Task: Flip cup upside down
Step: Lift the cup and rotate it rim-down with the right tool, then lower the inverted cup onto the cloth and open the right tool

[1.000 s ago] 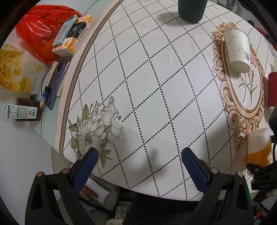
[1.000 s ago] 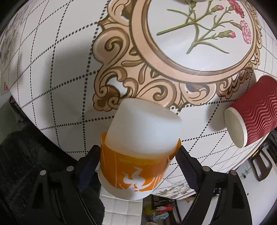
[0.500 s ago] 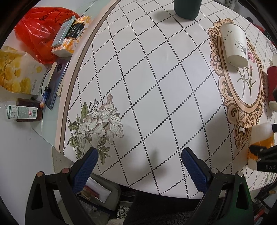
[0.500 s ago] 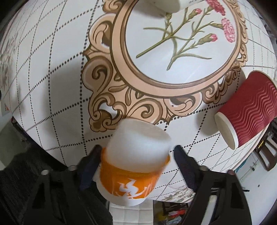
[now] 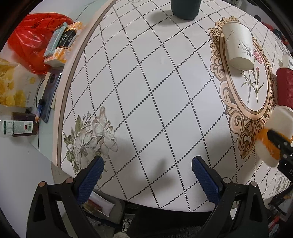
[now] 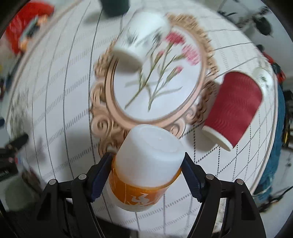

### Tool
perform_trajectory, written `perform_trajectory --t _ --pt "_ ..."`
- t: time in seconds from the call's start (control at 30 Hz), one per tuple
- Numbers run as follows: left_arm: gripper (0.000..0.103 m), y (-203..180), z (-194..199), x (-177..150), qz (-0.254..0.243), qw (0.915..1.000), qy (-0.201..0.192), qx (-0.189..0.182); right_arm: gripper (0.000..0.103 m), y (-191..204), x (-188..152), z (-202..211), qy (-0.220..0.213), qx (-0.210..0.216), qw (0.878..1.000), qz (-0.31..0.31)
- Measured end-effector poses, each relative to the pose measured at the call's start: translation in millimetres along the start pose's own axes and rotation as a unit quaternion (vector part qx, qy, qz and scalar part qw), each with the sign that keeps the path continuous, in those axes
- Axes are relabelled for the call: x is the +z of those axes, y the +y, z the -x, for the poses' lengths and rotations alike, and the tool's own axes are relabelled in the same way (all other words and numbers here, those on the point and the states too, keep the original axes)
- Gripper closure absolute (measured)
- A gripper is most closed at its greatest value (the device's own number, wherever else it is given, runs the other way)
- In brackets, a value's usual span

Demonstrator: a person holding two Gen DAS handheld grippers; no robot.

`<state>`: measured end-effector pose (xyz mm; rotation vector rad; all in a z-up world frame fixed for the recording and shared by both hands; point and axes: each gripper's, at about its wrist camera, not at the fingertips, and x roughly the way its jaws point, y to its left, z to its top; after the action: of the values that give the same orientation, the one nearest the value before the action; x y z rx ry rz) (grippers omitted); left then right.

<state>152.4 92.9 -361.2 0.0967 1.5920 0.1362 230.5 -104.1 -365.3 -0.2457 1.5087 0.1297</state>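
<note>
My right gripper (image 6: pixel 146 163) is shut on a translucent white cup with an orange band (image 6: pixel 146 164). The cup's closed base points away from the camera and it is held above the table's near edge. The same cup (image 5: pixel 274 135) shows blurred at the right edge of the left wrist view, with the right gripper's black body on it. My left gripper (image 5: pixel 146 172) is open and empty, over the patterned tablecloth (image 5: pixel 146 91) near the front edge.
A white paper cup (image 5: pixel 238 45) and a red ribbed cup (image 5: pixel 284 87) stand upside down by the oval flower frame (image 5: pixel 252 87). A dark green cup (image 5: pixel 185 8) stands at the far edge. Bags, boxes and a phone (image 5: pixel 51 95) lie left of the cloth.
The right gripper has swung and tilted with the cup, so its view now takes in more of the table and is blurred. The left gripper has barely moved.
</note>
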Motion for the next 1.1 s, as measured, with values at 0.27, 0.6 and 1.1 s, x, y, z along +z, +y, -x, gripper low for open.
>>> perform_trajectory --t 0.27,0.6,1.1 --pt "0.004 -13 -6 2 -0.025 0.9996 0.005 0.01 0.026 28 -38 15 -0.194 -0.055 0.979 -0.04" --pt "0.004 -28 -2 -6 -0.064 0.9978 -0.012 0.01 0.028 48 -72 5 -0.192 -0.065 0.978 -0.045" --pt "0.004 -30 36 -20 -0.084 0.9939 -0.071 0.007 0.007 42 -109 40 -0.169 -0.028 0.979 -0.107"
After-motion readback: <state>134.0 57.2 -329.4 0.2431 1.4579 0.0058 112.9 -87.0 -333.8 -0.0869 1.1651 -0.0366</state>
